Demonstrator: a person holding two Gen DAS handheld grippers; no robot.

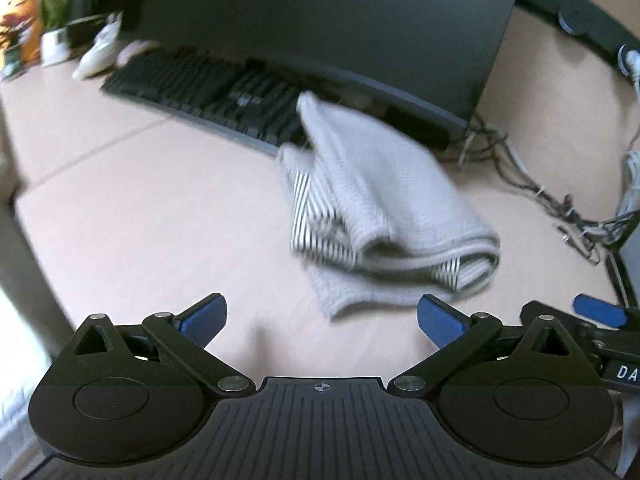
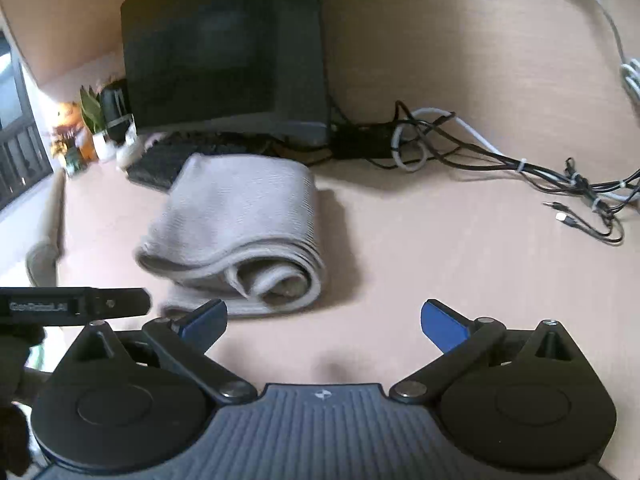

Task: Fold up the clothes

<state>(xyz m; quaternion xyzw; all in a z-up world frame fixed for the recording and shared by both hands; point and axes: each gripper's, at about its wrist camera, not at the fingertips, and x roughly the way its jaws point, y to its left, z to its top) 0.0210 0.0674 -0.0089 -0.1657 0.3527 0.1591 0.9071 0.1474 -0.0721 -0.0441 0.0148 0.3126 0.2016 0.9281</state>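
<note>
A grey knitted garment (image 1: 384, 208) with a striped lining lies folded in a thick bundle on the beige desk (image 1: 140, 220). Its far end leans on the keyboard. My left gripper (image 1: 322, 320) stands open just short of the bundle's near edge, with nothing between its blue pads. In the right wrist view the same folded garment (image 2: 240, 232) lies ahead and to the left, its rolled end facing me. My right gripper (image 2: 324, 326) is open and empty, with bare desk between its fingers. The left gripper's black body (image 2: 72, 306) shows at the left edge of the right wrist view.
A dark monitor (image 1: 320, 20) stands behind the garment, with a black keyboard (image 1: 208, 88) under it. A tangle of cables (image 2: 500, 160) and a white cord (image 2: 628, 72) lie to the right. Small plants and figurines (image 2: 84, 132) stand far left.
</note>
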